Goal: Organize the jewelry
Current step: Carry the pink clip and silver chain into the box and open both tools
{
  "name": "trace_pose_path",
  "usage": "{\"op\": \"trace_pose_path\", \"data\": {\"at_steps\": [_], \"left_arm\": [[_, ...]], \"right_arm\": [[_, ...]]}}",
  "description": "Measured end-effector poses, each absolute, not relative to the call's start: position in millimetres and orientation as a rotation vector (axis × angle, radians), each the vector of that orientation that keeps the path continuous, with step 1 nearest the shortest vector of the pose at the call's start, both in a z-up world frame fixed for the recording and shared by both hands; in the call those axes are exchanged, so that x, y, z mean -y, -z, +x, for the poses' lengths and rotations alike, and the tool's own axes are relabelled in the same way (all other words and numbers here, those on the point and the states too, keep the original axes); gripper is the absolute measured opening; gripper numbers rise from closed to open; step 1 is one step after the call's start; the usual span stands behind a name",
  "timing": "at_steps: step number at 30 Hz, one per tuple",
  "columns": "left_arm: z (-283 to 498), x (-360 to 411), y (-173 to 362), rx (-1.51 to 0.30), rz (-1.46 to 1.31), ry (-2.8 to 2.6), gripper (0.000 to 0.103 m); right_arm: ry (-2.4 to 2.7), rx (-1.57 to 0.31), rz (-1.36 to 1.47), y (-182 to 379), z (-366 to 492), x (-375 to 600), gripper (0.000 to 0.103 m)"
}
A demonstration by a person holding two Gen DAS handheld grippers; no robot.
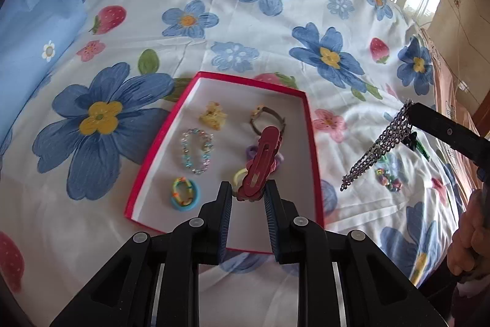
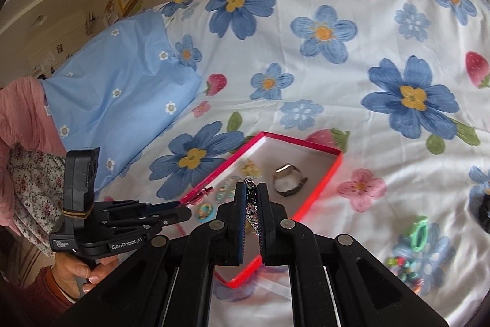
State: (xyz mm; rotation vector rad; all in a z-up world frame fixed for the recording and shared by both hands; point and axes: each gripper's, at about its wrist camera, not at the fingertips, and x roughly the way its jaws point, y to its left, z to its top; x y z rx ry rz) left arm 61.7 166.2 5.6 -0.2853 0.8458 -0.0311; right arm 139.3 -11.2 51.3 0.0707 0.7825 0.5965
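**Jewelry: clip and chain both gripped above the red tray**

Left wrist view. Jewelry tray [image 1: 309, 124], red rim, white floor, lies on the floral bedsheet [image 1: 214, 29]. Inside it: yellow hair claw [image 1: 213, 115], beaded bracelet [image 1: 196, 150], multicoloured ring-shaped band [image 1: 185, 192], brown-strapped watch [image 1: 267, 118], a purple and a yellow hair tie partly hidden. Left gripper [image 1: 248, 195] is closed on the near end of a dark red hair clip [image 1: 261, 161], which stands up over the tray. To the right, the right gripper [image 1: 412, 109] pinches a silver chain [image 1: 375, 149]; the chain hangs free above the sheet, outside the tray. Small beaded pieces [image 1: 388, 178] lie on the sheet below it. A hand [image 1: 468, 238] shows at the right edge.

Right wrist view. Right gripper [image 2: 251, 189] fully closed, chain [image 2: 251, 212] clamped between the pads. Tray [image 2: 318, 173] lies beyond the fingertips; watch [image 2: 288, 180] visible inside. Left gripper [image 2: 186, 209] enters from the left, its tip at the tray's near-left rim, with the red clip [image 2: 203, 192] at its tip. Green clip [image 2: 418, 233] and beads [image 2: 405, 267] rest on the sheet at right.
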Motion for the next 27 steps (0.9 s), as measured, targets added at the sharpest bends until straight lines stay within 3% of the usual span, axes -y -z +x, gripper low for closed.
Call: {"op": "trace_pose_path", "data": {"at_steps": [12, 27], "left_arm": [[76.6, -192.7, 24.7, -0.910, -0.296, -0.025, 0.021], [113.3, -185.2, 67.1, -1.031, -0.217, -0.059, 0.021]], "right_arm": [[-0.685, -0.846, 0.048, -26.4, 148.0, -47.6, 0.006], [-0.662, -1.009, 0.048, 40.2, 162.9, -53.5, 0.006]]}}
